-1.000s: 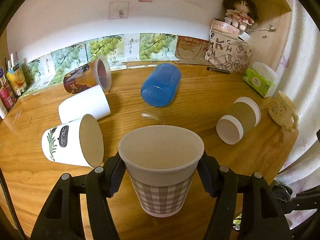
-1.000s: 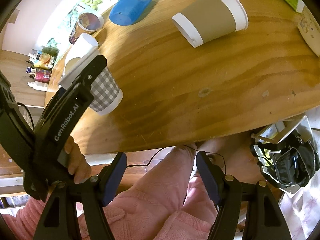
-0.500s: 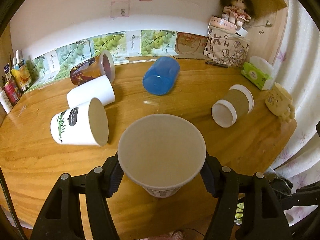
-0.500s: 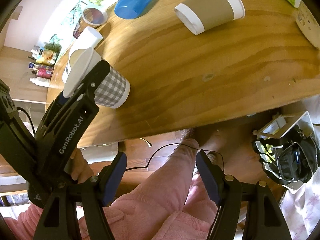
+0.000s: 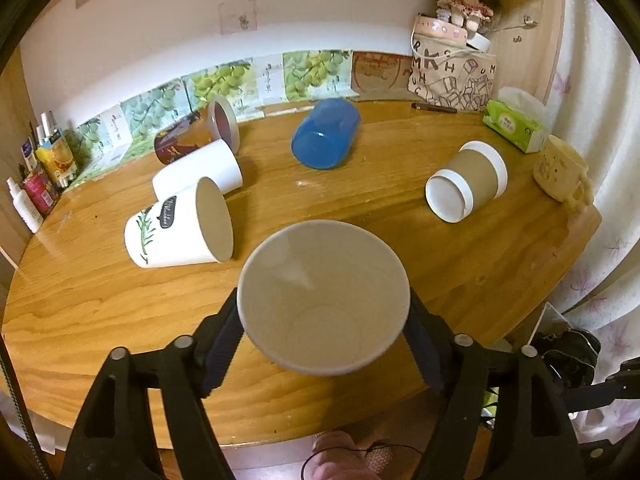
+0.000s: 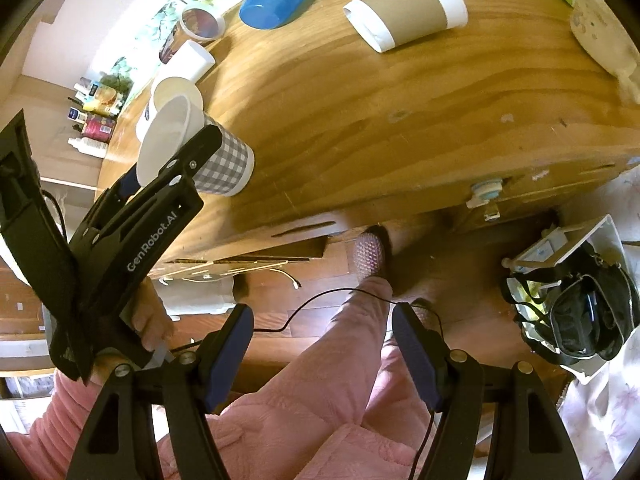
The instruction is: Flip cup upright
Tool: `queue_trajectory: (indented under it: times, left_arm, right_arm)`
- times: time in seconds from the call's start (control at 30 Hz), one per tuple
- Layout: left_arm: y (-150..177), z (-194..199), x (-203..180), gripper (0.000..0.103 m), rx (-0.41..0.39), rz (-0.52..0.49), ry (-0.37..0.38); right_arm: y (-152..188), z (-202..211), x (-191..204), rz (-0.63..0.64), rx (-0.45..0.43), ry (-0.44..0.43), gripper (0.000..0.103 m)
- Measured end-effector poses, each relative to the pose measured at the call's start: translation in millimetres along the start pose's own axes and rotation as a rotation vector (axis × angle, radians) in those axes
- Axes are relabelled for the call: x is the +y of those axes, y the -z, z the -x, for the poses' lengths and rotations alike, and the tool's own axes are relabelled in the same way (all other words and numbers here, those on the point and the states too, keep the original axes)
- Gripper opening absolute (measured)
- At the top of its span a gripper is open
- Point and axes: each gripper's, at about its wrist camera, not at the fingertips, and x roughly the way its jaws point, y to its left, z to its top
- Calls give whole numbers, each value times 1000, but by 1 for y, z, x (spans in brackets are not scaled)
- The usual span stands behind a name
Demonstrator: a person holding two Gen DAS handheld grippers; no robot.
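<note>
My left gripper (image 5: 324, 344) is shut on a grey checked paper cup (image 5: 322, 300), held mouth up above the front of the wooden table (image 5: 460, 280). In the right wrist view the same cup (image 6: 218, 164) stands upright in the left gripper (image 6: 172, 160), its base low over the table near the front edge. My right gripper (image 6: 322, 354) is open and empty, off the table over the person's pink-clad legs.
Several cups lie on their sides: a leaf-print white cup (image 5: 176, 232), a plain white cup (image 5: 200, 172), a dark red cup (image 5: 196, 136), a blue cup (image 5: 326, 132), a brown-sleeved cup (image 5: 468, 180). A cream mug (image 5: 560, 172) and tissue box (image 5: 514, 126) stand right.
The left gripper has tipped the checked cup so I look down into its mouth, and carried it toward the table's front edge. The right gripper stays open off the table.
</note>
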Motion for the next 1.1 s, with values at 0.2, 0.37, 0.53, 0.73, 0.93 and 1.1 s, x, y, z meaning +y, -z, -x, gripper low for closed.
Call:
queue_trajectory:
  times: [0.2, 0.37, 0.53, 0.73, 0.93, 1.1]
  left_arm:
    - [5, 11, -2, 80, 25, 12, -33]
    - [18, 30, 1, 80, 56, 48, -64]
    - [30, 56, 7, 80, 132, 102, -94]
    - [31, 99, 13, 80, 146, 173, -144]
    - [13, 132, 18, 80, 128, 211, -174]
    - [-1, 167, 25, 90, 74, 286, -194]
  right_arm:
    - [11, 6, -7, 15, -13, 4, 72]
    - [16, 13, -9, 23, -38, -6, 72]
    - [19, 33, -6, 46, -126, 7, 72]
    - [28, 68, 14, 124, -273, 70, 81]
    - [43, 98, 37, 208, -359, 95, 84]
    - [58, 123, 53, 230, -436, 61, 84]
